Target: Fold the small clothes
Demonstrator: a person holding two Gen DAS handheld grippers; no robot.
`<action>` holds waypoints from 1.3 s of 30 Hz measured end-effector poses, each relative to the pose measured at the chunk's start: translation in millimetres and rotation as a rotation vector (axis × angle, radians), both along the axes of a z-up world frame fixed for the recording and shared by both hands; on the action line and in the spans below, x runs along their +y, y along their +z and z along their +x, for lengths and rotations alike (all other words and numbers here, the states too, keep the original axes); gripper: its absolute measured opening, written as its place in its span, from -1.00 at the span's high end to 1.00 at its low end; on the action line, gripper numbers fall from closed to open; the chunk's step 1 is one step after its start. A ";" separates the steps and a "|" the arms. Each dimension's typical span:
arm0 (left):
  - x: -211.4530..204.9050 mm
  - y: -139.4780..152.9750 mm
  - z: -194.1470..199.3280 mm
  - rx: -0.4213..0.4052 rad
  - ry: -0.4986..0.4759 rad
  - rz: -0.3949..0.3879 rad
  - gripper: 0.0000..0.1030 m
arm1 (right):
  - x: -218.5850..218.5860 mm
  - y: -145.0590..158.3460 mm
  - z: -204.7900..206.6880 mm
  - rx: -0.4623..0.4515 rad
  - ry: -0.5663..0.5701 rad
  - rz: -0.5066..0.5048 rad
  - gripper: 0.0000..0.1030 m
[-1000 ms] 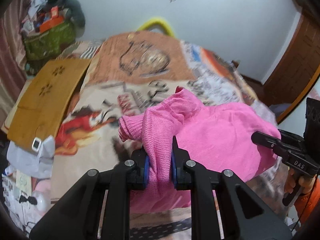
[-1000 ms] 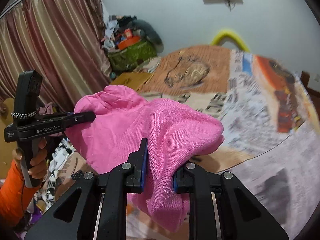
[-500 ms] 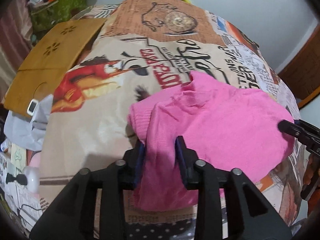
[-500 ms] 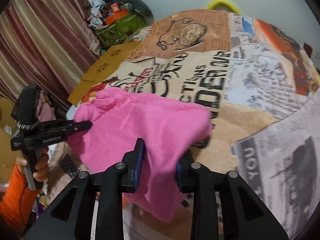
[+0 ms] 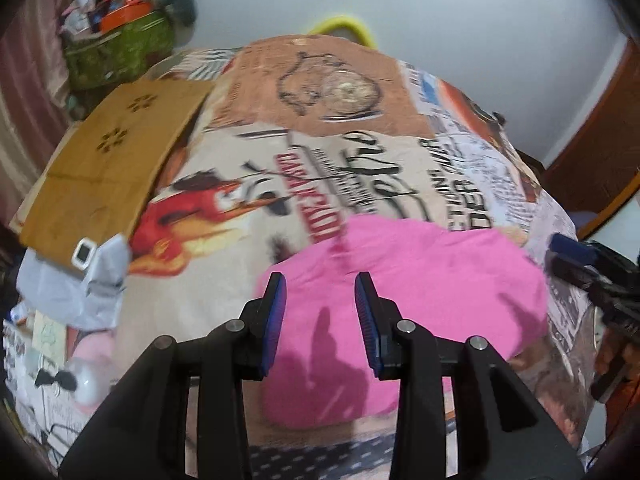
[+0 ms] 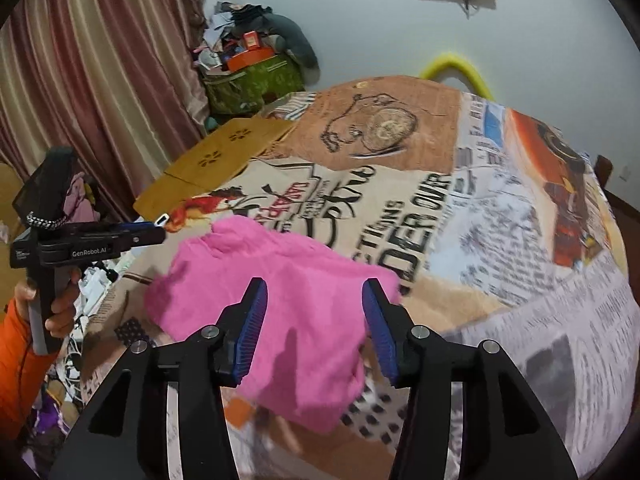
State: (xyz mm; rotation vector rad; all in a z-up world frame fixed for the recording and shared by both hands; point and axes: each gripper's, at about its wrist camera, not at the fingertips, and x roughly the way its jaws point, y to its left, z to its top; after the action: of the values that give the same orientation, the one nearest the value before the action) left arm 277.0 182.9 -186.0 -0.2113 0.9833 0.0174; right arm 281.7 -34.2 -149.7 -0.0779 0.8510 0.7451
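Left wrist view: the left gripper [image 5: 320, 312] stands wide open, its blue-padded fingers [image 5: 276, 320] spread apart and holding nothing. The pink knit garment [image 5: 420, 300] lies bunched on the printed bedspread [image 5: 320, 184], directly under and beyond the fingertips; whether the pads touch the cloth cannot be told. At the garment's right edge the right gripper [image 5: 576, 260] comes in, blurred, its tips just beside the pink cloth. Left of the garment the bedspread lies bare as far as a brown cardboard sheet [image 5: 112, 164] that overlaps the bed's left edge. Beyond the garment the bedspread runs free to the far edge, where a yellow curved tube [image 5: 344, 26] shows against the wall. Beyond the cardboard, a green bag [image 5: 116, 52] stands heaped with clothes and an orange box.

Right wrist view: the right gripper [image 6: 316, 320] is also wide open and empty, the garment [image 6: 280, 308] lying below and between its fingers. The garment's near corner hangs toward the bed's near edge. At the garment's left, the left gripper [image 6: 160, 234], held by a hand [image 6: 60, 304] in an orange sleeve, points its tips at the cloth's far-left corner, a little apart from it. Right of the garment the bedspread [image 6: 500, 240] is open. Left of the bed hang striped curtains [image 6: 100, 72], with the green bag [image 6: 252, 80] beside them.
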 end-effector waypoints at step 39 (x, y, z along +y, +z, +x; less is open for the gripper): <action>-53.9 137.5 -101.7 -0.334 0.011 0.084 0.30 | -42.3 100.5 -78.0 -0.243 -0.012 0.189 0.11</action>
State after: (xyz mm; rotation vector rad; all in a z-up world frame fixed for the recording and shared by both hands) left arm 175.3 129.0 -48.6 -0.1361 0.6469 0.0321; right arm 203.7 -76.6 -49.2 0.0049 0.5468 0.7837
